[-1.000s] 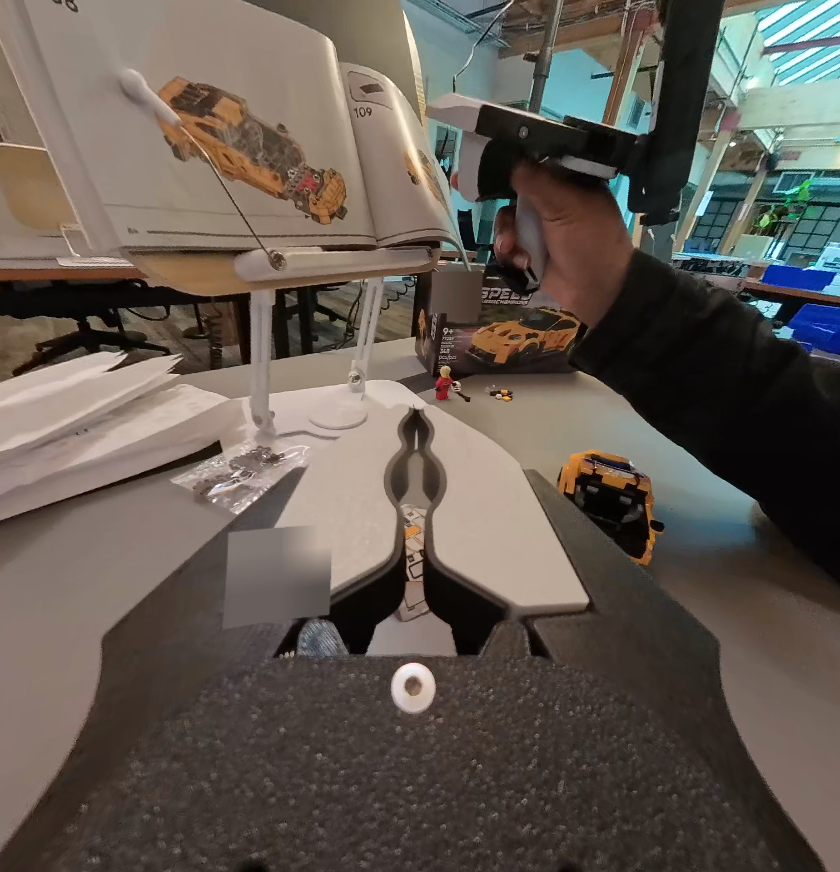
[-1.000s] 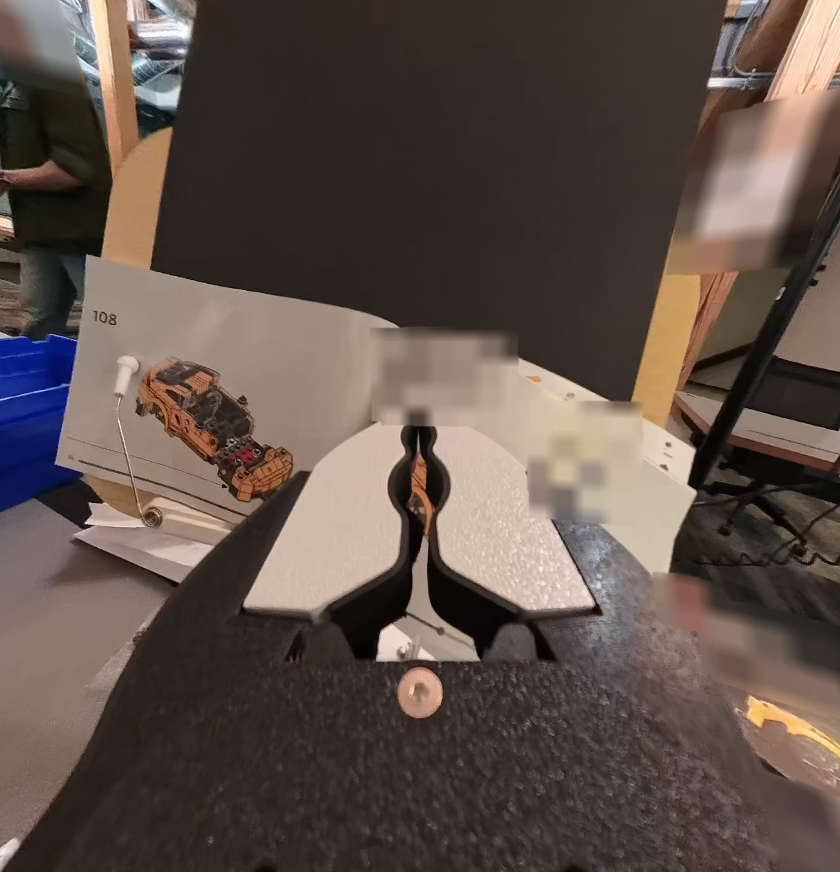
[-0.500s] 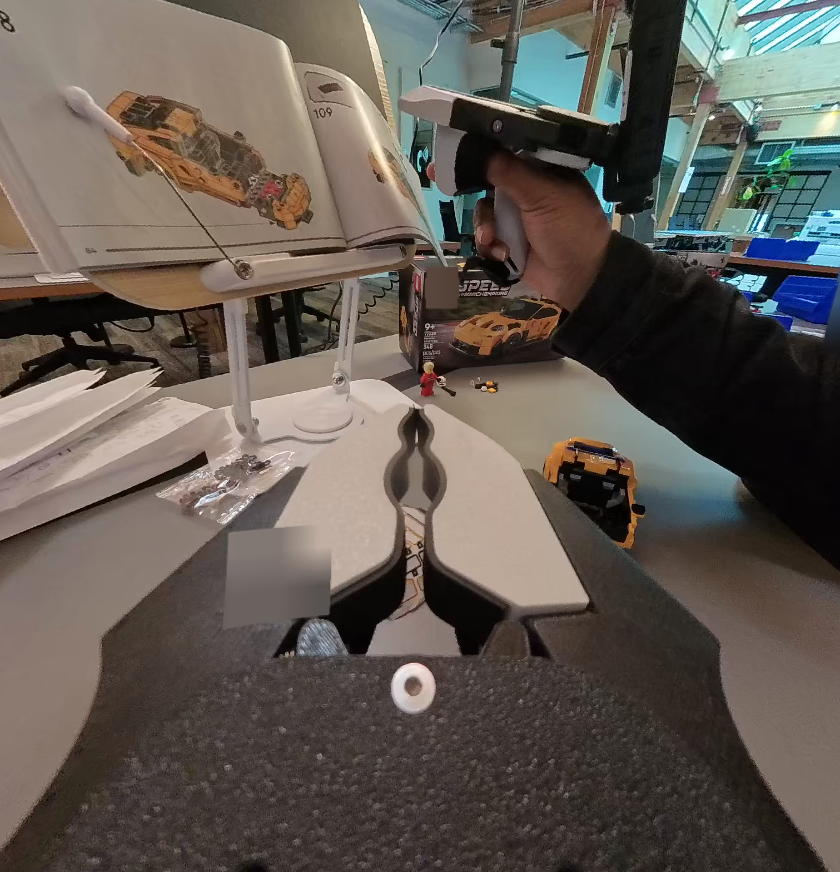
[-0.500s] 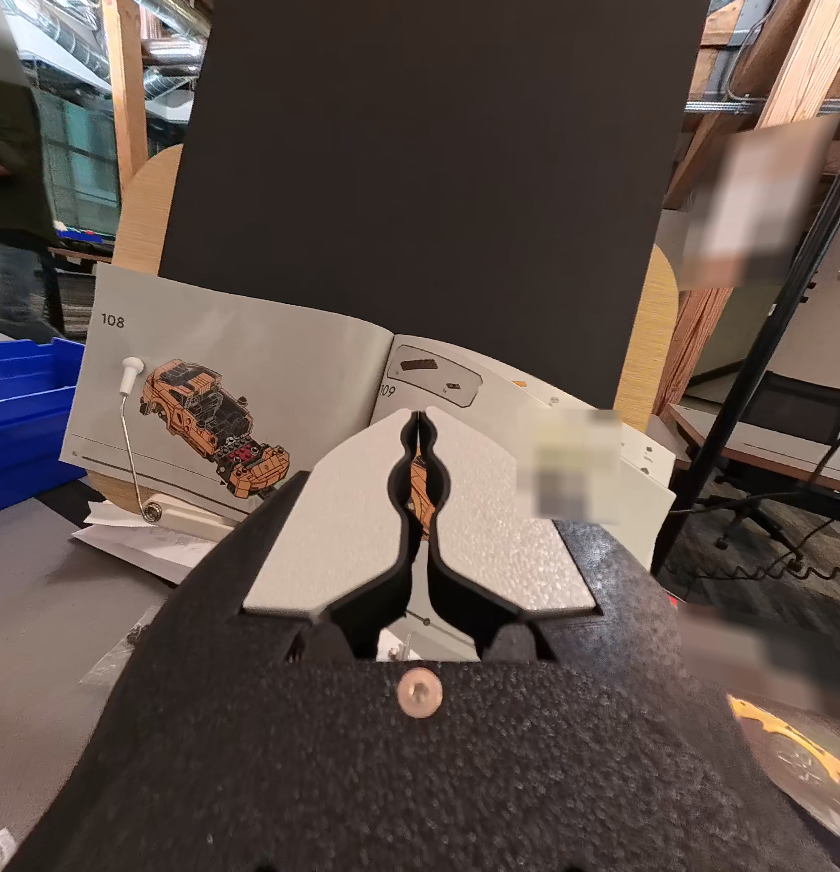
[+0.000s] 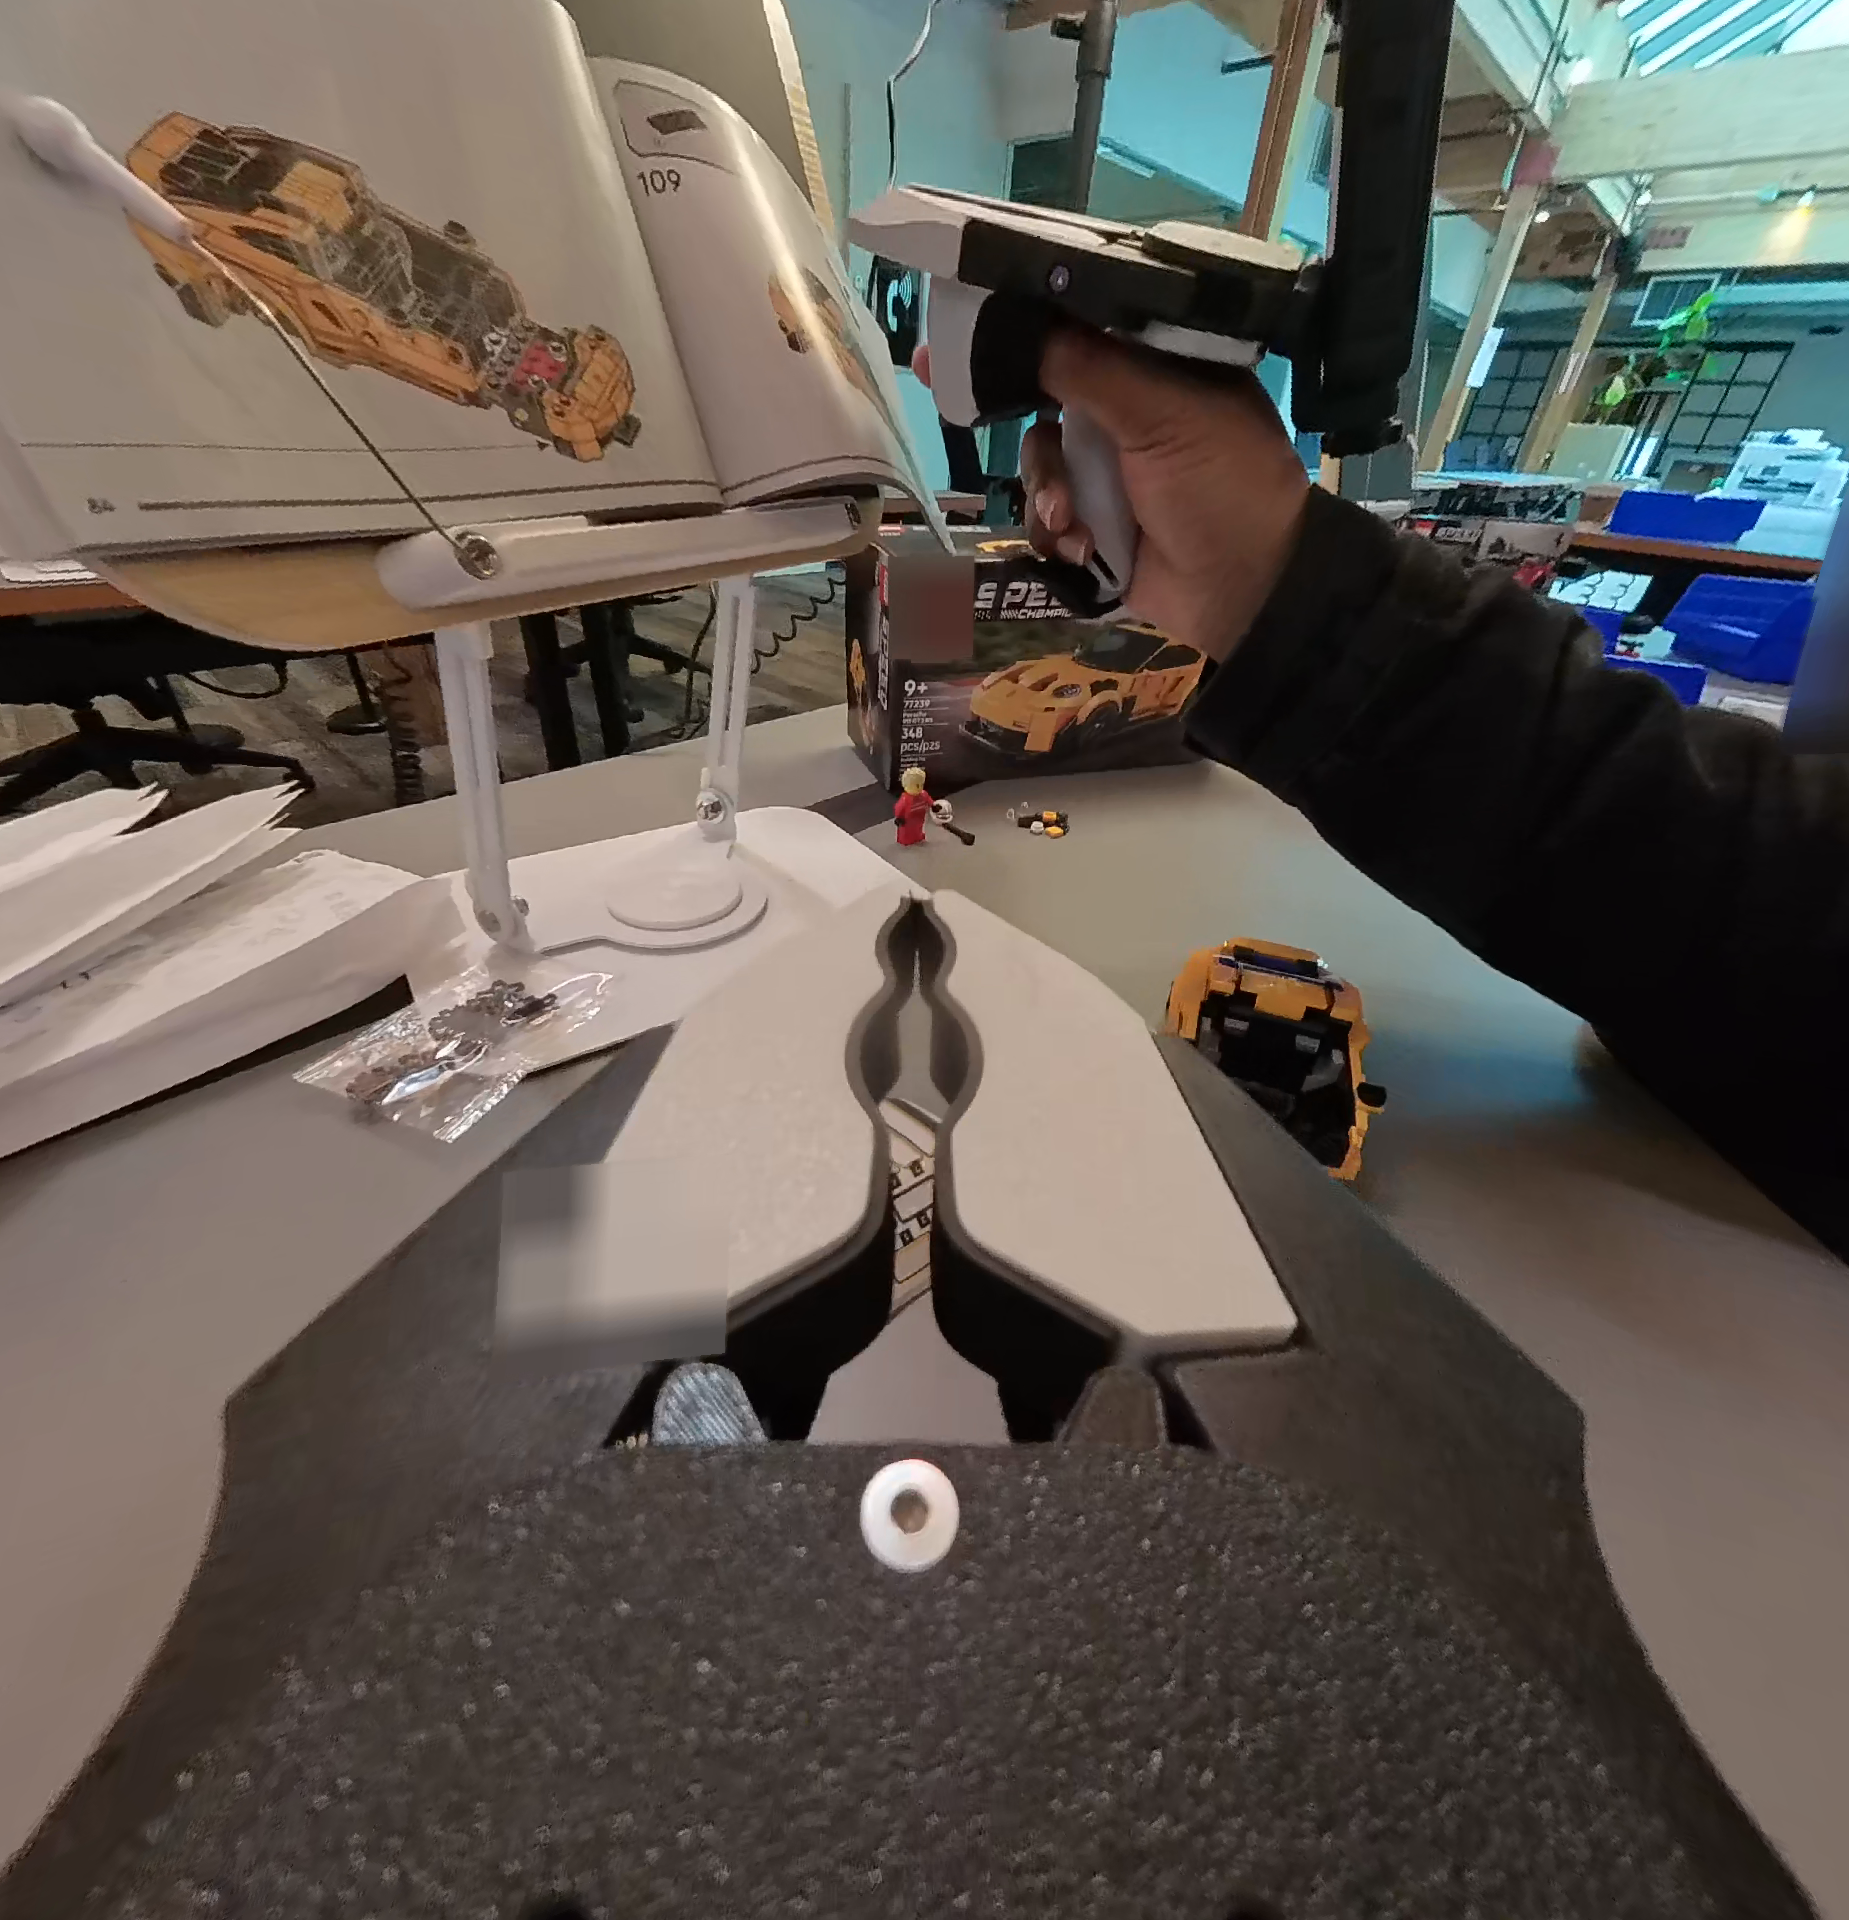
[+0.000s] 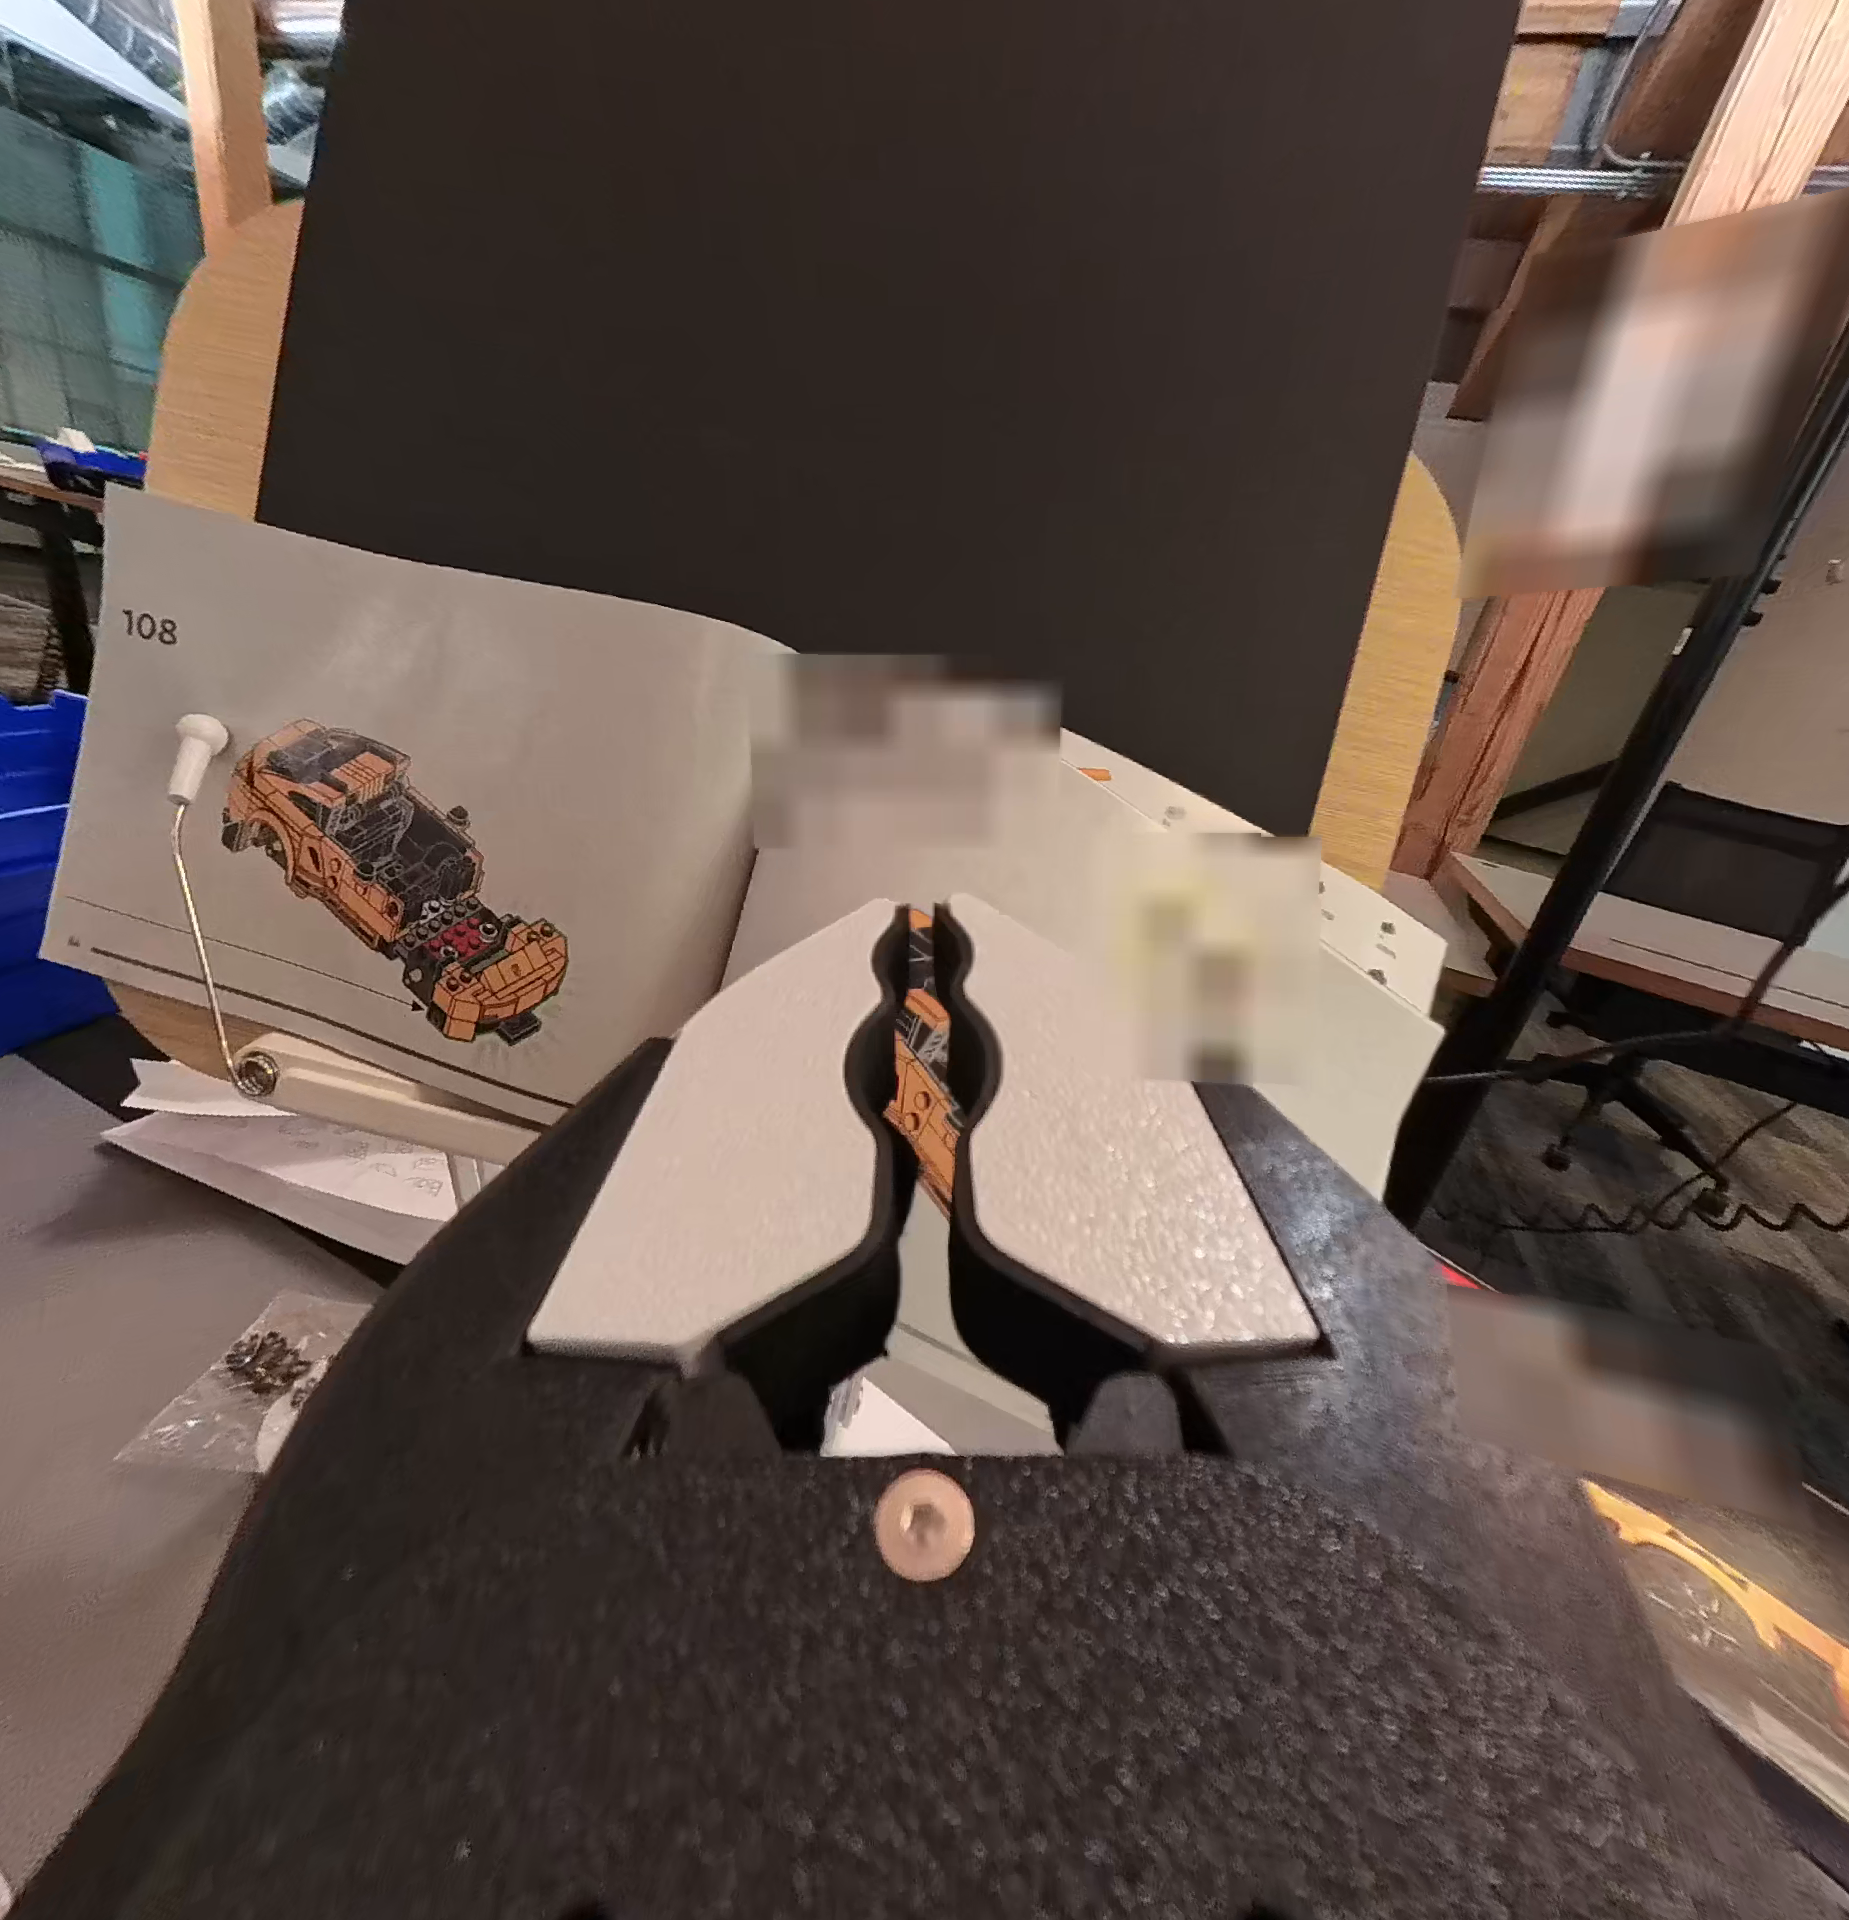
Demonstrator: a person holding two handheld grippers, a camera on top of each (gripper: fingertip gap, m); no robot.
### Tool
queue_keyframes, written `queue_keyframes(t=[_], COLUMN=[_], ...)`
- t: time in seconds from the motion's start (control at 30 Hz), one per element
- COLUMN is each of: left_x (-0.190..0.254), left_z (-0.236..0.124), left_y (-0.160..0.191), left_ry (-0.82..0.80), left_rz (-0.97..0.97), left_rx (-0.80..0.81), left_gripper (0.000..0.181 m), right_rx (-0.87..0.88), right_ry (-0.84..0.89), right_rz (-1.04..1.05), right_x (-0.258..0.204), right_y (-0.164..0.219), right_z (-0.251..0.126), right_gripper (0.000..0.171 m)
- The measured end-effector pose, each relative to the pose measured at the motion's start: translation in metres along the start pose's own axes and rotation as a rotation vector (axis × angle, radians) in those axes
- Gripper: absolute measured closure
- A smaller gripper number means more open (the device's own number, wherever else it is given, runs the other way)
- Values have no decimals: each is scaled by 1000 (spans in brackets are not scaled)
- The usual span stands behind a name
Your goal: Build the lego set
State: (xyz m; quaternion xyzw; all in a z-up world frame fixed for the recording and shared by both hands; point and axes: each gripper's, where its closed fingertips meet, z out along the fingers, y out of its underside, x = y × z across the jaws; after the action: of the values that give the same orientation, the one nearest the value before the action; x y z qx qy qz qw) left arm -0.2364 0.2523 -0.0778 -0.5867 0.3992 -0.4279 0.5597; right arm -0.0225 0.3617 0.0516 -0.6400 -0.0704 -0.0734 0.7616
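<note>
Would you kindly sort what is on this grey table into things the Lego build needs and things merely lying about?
For the build:
partly built yellow Lego car
open instruction booklet on its stand
clear bag of small dark parts
sticker sheet pinched in the left gripper
loose small pieces

Lying about:
set's printed cardboard box
torn white paper bags
red minifigure

Your left gripper [image 5: 915, 920] hovers low over the bench [image 5: 1522, 1299], jaws nearly together. Ahead sit the yellow car [image 5: 1278, 1039], a parts bag [image 5: 452, 1044] and the manual [image 5: 359, 281] on its stand; your right hand [image 5: 1159, 468] holds the other gripper up beside the manual.
</note>
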Motion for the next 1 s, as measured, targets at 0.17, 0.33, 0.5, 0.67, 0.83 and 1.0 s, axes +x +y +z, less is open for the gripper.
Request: queue_keyframes(t=[0.17,0.33,0.5,0.67,0.83,1.0], left_x=[3,20,-40,-162,-198,-211], left_z=[-3,-31,-137,-224,-240,-240], left_y=[-8,-64,-114,-49,66,108], left_ry=[-30,-58,-283,-357,-148,-24], left_rz=[75,156,245,114,55,78], left_rx=[17,97,-33,-555,-1102,-1341], left_gripper=[181,181,181,175,141,112], right_rx=[61,148,42,-117,-175,-213], right_ry=[-39,-121,-211,-282,-248,-259], right_rz=[43,40,-119,-234,-202,-228], right_x=[-8,-34,-58,-57,-52,-55], right_y=[-24,-71,-44,19,46,60], right_z=[-12,-43,-79,-128,-154,-164], right_gripper=[168,169,169,169,169,169])
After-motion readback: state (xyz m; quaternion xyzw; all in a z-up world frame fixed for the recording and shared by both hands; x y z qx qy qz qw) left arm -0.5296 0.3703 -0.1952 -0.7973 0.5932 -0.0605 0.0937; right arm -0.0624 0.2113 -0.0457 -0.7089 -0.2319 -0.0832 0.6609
